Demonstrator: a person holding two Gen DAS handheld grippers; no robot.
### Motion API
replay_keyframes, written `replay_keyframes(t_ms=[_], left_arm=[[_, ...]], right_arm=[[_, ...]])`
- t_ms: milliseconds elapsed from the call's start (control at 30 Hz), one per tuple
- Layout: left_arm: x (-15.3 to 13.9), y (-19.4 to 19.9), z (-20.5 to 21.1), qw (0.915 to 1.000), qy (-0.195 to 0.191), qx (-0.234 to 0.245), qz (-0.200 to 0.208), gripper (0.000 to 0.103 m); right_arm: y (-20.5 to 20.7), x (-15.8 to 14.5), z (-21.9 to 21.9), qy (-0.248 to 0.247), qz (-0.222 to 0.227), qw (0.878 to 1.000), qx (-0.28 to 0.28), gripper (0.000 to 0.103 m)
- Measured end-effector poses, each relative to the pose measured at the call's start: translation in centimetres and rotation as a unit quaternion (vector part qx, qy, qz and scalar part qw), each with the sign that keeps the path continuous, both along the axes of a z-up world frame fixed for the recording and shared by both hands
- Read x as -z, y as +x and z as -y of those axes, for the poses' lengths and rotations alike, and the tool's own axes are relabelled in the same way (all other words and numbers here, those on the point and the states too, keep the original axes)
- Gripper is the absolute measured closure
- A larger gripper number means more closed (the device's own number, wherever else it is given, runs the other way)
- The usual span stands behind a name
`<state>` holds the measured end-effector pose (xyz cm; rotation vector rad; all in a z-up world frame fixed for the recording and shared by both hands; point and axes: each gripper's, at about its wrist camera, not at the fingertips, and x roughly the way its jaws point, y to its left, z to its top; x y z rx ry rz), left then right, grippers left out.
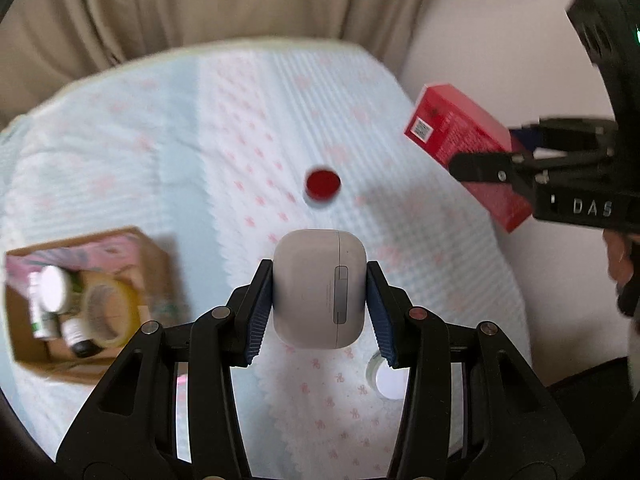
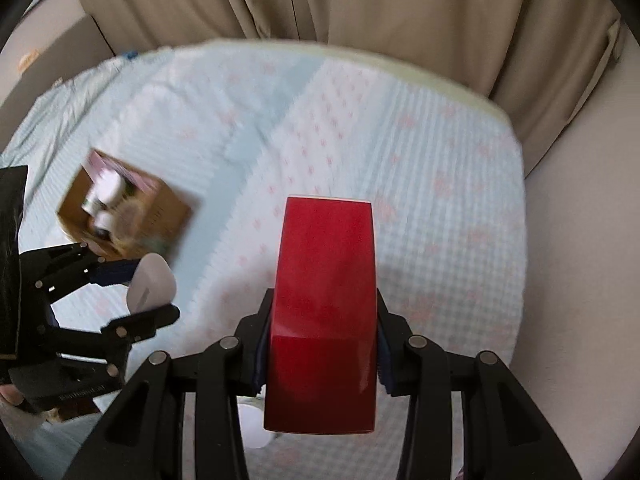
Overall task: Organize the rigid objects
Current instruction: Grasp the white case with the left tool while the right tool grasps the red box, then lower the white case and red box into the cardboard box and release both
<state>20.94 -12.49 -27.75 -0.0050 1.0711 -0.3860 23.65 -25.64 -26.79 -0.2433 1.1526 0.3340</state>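
My left gripper [image 1: 319, 300] is shut on a white earbud case [image 1: 319, 288] and holds it above the bed; the case also shows in the right wrist view [image 2: 151, 282]. My right gripper [image 2: 323, 344] is shut on a red box [image 2: 324, 312], held in the air; the box shows at the right of the left wrist view [image 1: 460, 140]. An open cardboard box [image 1: 86, 300] sits on the bed at the left, holding a tape roll [image 1: 110, 308] and small bottles [image 1: 52, 296]; it also shows blurred in the right wrist view [image 2: 124, 208].
A small red round lid [image 1: 322, 183] lies on the light blue bedspread [image 1: 200, 140] ahead of the left gripper. A clear round jar [image 1: 388, 378] lies below the left gripper's right finger. Beige curtains [image 2: 360, 12] and a wall bound the bed's far and right sides.
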Motion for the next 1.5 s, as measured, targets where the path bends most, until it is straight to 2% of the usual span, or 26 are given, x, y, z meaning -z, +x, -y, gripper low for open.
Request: replay_keyframes(t_ms=[133,300,500,600,767,867,967,1167,1500], left_arm=[[-5.0,-1.2,-3.3,0.9991,-0.005,-0.035,0.025,0.062],[-9.6,-2.9,-8.5,0.9955,-0.011,-0.082,0.046,0.062],[-11.6,-4.4,-15.2,0.9914,-0.03,-0.119,0.045,0.062],[-11.7,-5.0,-18.3,0.992,-0.029,-0.115,0.042,0.062],[-10.3,-4.3,-24.3,0.9939,-0.037,-0.101,0.024,0.062],[-9.3,-3.5,-28.0,0.9944,-0.046,-0.095,0.012,0.062],[-7.8,-2.2,-31.2,0.9963,-0.036,-0.079,0.004,0.062],[-3.6,0.1,-35.7,0.9981,-0.025,-0.049,-0.029,0.062],[5.6,2.5,-38.2,0.9959,-0.003,-0.027,-0.086,0.062]], right_arm=[[-1.2,-5.2,-2.3,0.034,0.046,0.998,-0.007,0.065],[-2.4,-9.2,-5.1,0.09,0.07,0.994,-0.002,0.065],[-4.5,-11.2,-9.8,0.138,0.072,0.988,0.015,0.065],[-5.6,-11.3,-13.1,0.136,0.071,0.988,0.021,0.065],[-6.6,-10.6,-18.3,0.132,0.068,0.988,0.036,0.065],[-6.7,-9.4,-21.5,0.135,0.055,0.987,0.07,0.065],[-6.4,-8.0,-24.2,0.137,0.044,0.985,0.096,0.065],[-5.0,-3.2,-28.7,0.151,0.002,0.976,0.159,0.064],[-2.0,6.1,-33.0,0.135,-0.063,0.971,0.189,0.065]])
